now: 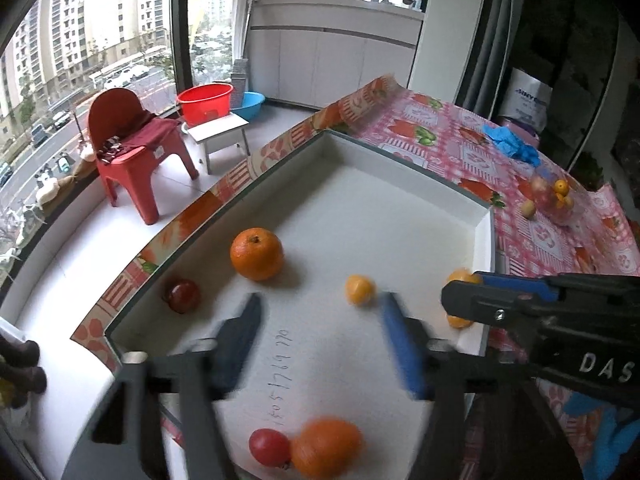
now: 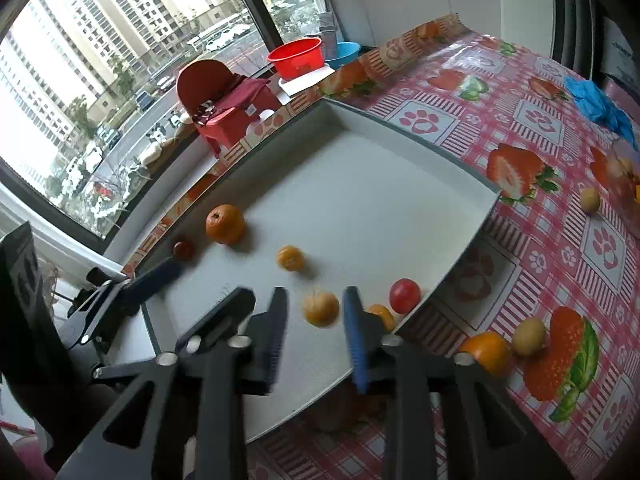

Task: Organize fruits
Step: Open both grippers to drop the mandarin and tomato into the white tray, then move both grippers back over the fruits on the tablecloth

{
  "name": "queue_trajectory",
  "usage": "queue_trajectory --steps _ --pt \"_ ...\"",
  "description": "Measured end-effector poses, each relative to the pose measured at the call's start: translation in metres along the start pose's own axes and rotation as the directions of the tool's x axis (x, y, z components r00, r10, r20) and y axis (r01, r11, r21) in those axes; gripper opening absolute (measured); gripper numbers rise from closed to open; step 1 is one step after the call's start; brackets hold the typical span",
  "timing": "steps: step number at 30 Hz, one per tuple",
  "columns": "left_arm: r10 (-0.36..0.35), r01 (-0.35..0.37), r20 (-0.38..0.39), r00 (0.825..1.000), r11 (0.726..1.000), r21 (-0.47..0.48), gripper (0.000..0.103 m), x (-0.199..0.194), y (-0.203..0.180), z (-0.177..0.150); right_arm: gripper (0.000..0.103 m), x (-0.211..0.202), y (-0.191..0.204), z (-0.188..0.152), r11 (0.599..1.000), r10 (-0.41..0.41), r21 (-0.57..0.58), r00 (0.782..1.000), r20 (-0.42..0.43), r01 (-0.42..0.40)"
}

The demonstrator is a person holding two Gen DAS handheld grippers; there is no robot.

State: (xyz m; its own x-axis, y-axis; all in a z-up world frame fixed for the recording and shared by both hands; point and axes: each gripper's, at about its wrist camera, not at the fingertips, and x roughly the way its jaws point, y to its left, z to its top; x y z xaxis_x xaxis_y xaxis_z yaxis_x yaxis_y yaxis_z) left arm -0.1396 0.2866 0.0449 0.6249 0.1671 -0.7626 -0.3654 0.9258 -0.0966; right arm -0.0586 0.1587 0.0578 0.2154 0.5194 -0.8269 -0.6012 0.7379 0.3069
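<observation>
A shallow white box (image 1: 486, 240) (image 2: 486, 196) lies on the table and holds several fruits. A large orange (image 1: 257, 254) (image 2: 225, 224), a dark red fruit (image 1: 183, 295) (image 2: 183, 249) and a small yellow-orange fruit (image 1: 360, 289) (image 2: 291, 258) lie in it. My left gripper (image 1: 320, 332) is open and empty above the box floor, with an orange (image 1: 326, 448) and a red fruit (image 1: 269, 446) below it. My right gripper (image 2: 315, 320) is open, with a small orange fruit (image 2: 321, 308) between its fingers, not gripped. A red tomato (image 2: 405, 295) lies by the box's right wall.
Outside the box on the strawberry tablecloth (image 2: 540, 240) lie an orange (image 2: 486, 350) and a yellowish fruit (image 2: 529, 336). Another small fruit (image 2: 590, 200) and a clear bag of fruit (image 1: 554, 196) sit farther right. Blue gloves (image 1: 512, 144) lie at the back. The table edge runs left of the box.
</observation>
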Motion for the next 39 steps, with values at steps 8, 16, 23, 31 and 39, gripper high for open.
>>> queue_trajectory --steps 8,16,23,31,39 --pt "0.001 -0.001 0.043 0.999 1.0 0.016 0.088 -0.012 -0.004 0.002 0.086 -0.025 -0.023 0.001 0.998 -0.021 0.068 0.998 0.059 0.017" --pt "-0.055 0.054 0.04 0.998 0.998 0.021 0.088 -0.024 -0.02 0.005 0.103 -0.056 -0.081 -0.004 0.972 -0.132 0.211 0.983 0.13 0.103" --pt "-0.066 0.061 0.053 0.996 0.994 0.088 0.088 -0.037 -0.045 0.006 0.103 -0.065 -0.118 -0.025 0.952 -0.196 0.254 0.977 0.089 0.168" --pt "-0.062 0.057 0.038 0.997 0.992 0.111 0.088 -0.04 -0.059 0.005 0.103 -0.047 -0.143 -0.054 0.925 -0.322 0.214 0.947 0.002 0.314" --pt "-0.079 0.075 0.022 0.997 0.987 0.144 0.088 -0.041 -0.069 -0.001 0.103 -0.032 -0.153 -0.074 0.916 -0.366 0.156 0.929 -0.047 0.369"
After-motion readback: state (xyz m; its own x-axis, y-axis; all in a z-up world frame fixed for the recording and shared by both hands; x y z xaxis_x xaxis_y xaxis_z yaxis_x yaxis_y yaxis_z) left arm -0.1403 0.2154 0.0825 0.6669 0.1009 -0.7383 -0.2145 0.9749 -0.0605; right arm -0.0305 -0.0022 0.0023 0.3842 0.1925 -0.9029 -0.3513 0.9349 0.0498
